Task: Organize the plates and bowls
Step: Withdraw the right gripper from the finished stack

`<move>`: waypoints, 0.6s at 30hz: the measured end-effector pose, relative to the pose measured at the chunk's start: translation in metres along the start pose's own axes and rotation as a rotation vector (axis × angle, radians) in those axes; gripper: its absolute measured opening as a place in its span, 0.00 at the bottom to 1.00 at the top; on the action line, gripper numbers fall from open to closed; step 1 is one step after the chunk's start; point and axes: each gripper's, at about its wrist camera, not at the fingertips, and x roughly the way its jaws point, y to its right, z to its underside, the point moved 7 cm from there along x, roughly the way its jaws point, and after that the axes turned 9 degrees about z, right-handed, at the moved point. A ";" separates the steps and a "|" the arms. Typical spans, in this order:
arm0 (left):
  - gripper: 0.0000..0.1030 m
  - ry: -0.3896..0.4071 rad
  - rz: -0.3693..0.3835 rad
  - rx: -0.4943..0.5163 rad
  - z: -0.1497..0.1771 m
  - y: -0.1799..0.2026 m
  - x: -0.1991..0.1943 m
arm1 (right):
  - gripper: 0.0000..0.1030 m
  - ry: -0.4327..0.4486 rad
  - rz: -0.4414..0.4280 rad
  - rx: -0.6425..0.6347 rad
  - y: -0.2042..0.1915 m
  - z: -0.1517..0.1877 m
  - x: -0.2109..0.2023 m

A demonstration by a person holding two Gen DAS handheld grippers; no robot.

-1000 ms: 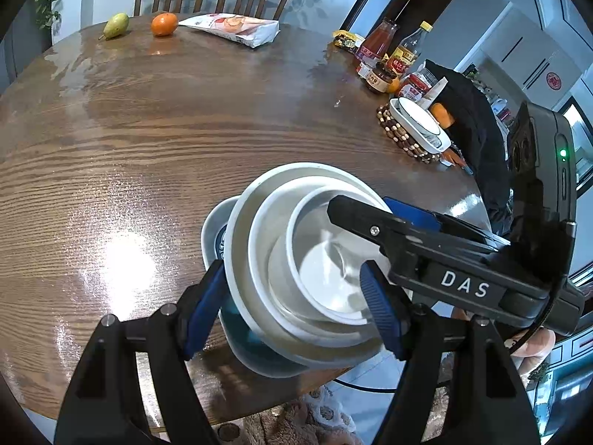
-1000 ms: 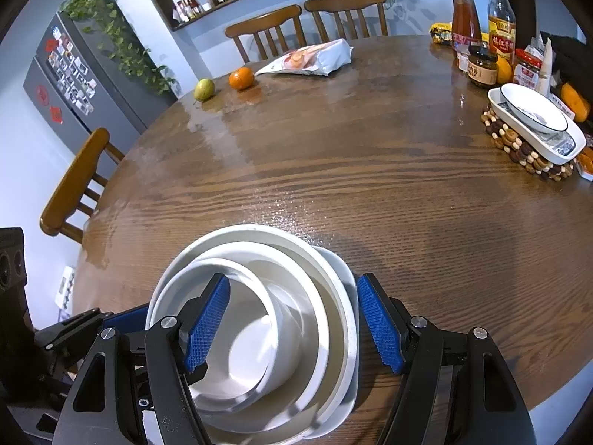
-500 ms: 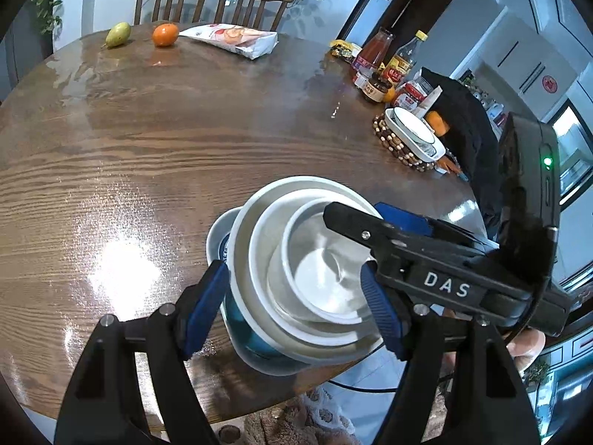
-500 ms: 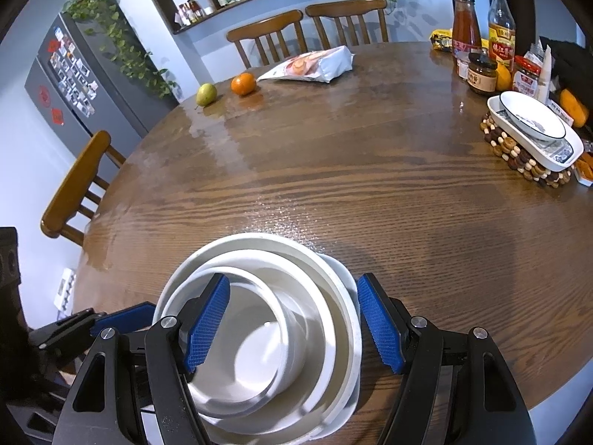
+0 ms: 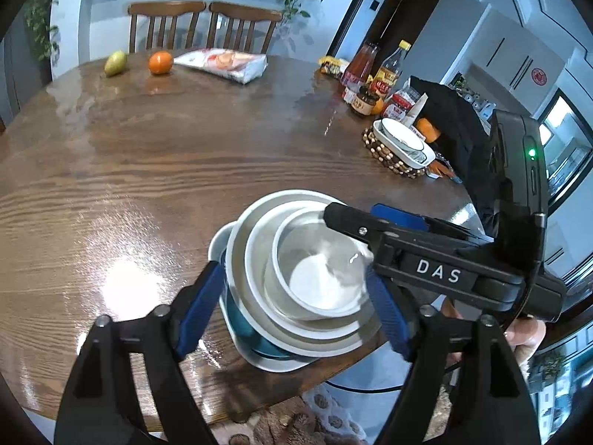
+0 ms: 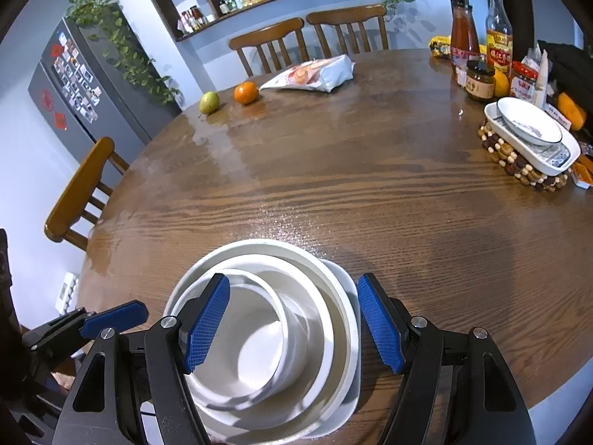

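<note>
1. While the left claw (image 5: 296, 307) spreads its blue pads wider, the stack of bowls (image 5: 307, 270) sits between them near the close edge of the round wooden tabletop (image 5: 166, 155); neither pad presses on the stack.
2. Nested in that stack are a small white bowl (image 6: 248, 337), a middle bowl (image 6: 315, 319) and a large bowl (image 6: 333, 285), all resting on a white square plate (image 6: 352, 371) with a teal inside that shows only from the left wrist view.
3. From the right wrist view, the right claw (image 6: 292, 328) stands spread. Its left pad (image 6: 207, 322) hangs over the small bowl's rim and its right pad (image 6: 378, 324) sits outside the plate's edge. Whether either pad touches the dishes cannot be told.
4. Across the left wrist view, the right claw's black body marked "DAS" reaches over the stack from the right, with part of a hand (image 5: 526, 337) showing under it.
5. Far across the tabletop lie a pear (image 6: 209, 102), an orange (image 6: 246, 92) and a snack bag (image 6: 311, 74), close together in a row.
6. On the right side, a white dish holding a blue-rimmed bowl (image 6: 526, 122) rests on a beaded mat (image 6: 519, 168), with sauce bottles (image 6: 481, 29) and jars (image 6: 480, 81) just behind it.
7. Wooden chairs (image 6: 307, 37) stand at the far edge, and another (image 6: 81, 189) at the left.
</note>
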 end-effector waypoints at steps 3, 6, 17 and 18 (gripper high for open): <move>0.82 0.038 -0.026 0.026 0.001 0.003 -0.007 | 0.70 0.042 0.020 0.004 0.003 -0.001 -0.010; 0.83 0.066 -0.053 0.058 0.003 0.006 -0.013 | 0.71 0.081 0.042 0.002 0.005 -0.001 -0.020; 0.84 0.114 -0.138 0.154 0.027 0.011 -0.025 | 0.80 0.259 0.090 -0.032 -0.001 0.012 -0.066; 0.84 0.118 -0.137 0.159 0.030 0.012 -0.026 | 0.80 0.271 0.098 -0.038 -0.002 0.013 -0.069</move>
